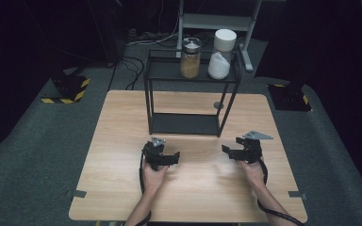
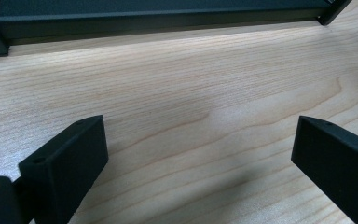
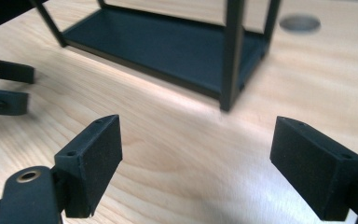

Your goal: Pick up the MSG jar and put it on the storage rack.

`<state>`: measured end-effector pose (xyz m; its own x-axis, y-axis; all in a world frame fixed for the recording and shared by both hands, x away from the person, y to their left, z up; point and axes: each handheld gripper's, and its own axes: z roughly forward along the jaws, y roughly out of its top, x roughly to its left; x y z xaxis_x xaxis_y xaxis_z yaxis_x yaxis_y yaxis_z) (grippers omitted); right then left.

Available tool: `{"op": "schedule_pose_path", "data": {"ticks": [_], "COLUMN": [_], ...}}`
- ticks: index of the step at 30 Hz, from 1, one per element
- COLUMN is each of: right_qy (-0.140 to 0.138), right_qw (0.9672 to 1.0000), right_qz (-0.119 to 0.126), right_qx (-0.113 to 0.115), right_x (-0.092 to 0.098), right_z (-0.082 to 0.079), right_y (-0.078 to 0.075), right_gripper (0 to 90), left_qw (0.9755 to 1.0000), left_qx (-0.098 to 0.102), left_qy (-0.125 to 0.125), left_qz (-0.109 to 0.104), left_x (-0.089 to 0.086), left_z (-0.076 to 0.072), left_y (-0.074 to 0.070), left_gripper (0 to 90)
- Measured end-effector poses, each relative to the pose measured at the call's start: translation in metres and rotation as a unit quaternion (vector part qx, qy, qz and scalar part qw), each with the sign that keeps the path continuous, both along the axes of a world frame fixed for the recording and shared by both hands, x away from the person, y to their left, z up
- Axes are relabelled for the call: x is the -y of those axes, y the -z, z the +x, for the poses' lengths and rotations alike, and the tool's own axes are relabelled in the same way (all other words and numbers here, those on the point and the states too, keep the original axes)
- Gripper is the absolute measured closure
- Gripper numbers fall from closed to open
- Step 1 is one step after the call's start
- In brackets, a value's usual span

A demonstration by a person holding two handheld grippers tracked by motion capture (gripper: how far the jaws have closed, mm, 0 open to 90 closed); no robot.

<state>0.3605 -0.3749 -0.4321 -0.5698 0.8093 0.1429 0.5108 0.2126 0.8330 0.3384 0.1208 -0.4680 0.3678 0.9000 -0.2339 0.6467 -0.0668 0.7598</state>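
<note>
1. Left gripper [image 1: 173,157]: held low over the wooden table [image 1: 122,188], jaws spread wide, bare wood between them. Nothing held.
2. Right gripper [image 1: 227,150]: held low over the same table, jaws set wide apart, bare wood between the pads. Nothing held. It points toward the left gripper; the two stand well apart, tips facing each other.
3. Black metal rack [image 1: 188,123]: two-tier open frame standing on the table just beyond both grippers, nearer the left one. In the left gripper view its lower shelf [image 2: 158,18] runs across just ahead of the jaws. In the right gripper view a corner post [image 3: 230,56] rises ahead, between the jaws.
4. Glass jar with tan contents [image 1: 190,57]: upright on the rack's top shelf, beyond and above the left gripper, lid on.
5. White-lidded jar with white contents [image 1: 221,54]: upright on the same shelf, just beside the glass jar, beyond and above the right gripper.
6. Round grey disc [image 1: 218,105]: set in the tabletop behind the rack's far leg.
</note>
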Motion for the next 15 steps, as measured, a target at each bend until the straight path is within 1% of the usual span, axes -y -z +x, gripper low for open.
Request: {"op": "schedule_pose_path", "data": {"ticks": [1, 2, 4, 7, 8, 12, 15], "right_qy": [0.005, 0.005, 0.017, 0.025, 0.025, 0.035, 0.038], "right_qw": [1.0, 1.0, 0.9998, 0.9995, 0.9995, 0.999, 0.9989], "right_qz": [0.001, 0.001, 0.005, 0.012, 0.012, 0.021, 0.023], "right_qx": [-0.003, -0.003, -0.01, -0.015, -0.015, -0.017, -0.017], "right_x": [0.0, 0.0, 0.003, 0.005, 0.005, 0.009, 0.009], "right_z": [-0.001, -0.001, -0.003, -0.004, -0.004, -0.006, -0.007], "right_y": [0.005, 0.005, 0.016, 0.024, 0.024, 0.033, 0.035], "right_gripper": [15.5, 15.5, 15.4, 15.2, 15.2, 14.9, 14.8], "left_qw": [1.0, 1.0, 1.0, 1.0, 1.0, 1.0, 1.0], "left_qx": [0.0, 0.0, 0.0, 0.0, 0.0, 0.0, 0.0], "left_qy": [0.001, 0.001, 0.001, 0.001, 0.001, 0.001, 0.001], "left_qz": [-0.001, -0.001, 0.0, 0.0, 0.0, 0.002, 0.001], "left_x": [0.0, 0.0, 0.0, 0.0, 0.0, 0.001, 0.001], "left_z": [0.0, 0.0, 0.0, 0.0, 0.0, 0.001, 0.001], "left_y": [0.0, 0.0, 0.0, 0.0, 0.0, 0.0, 0.0], "left_gripper": [3.5, 3.5, 3.4, 3.3, 3.3, 3.1, 3.0]}}
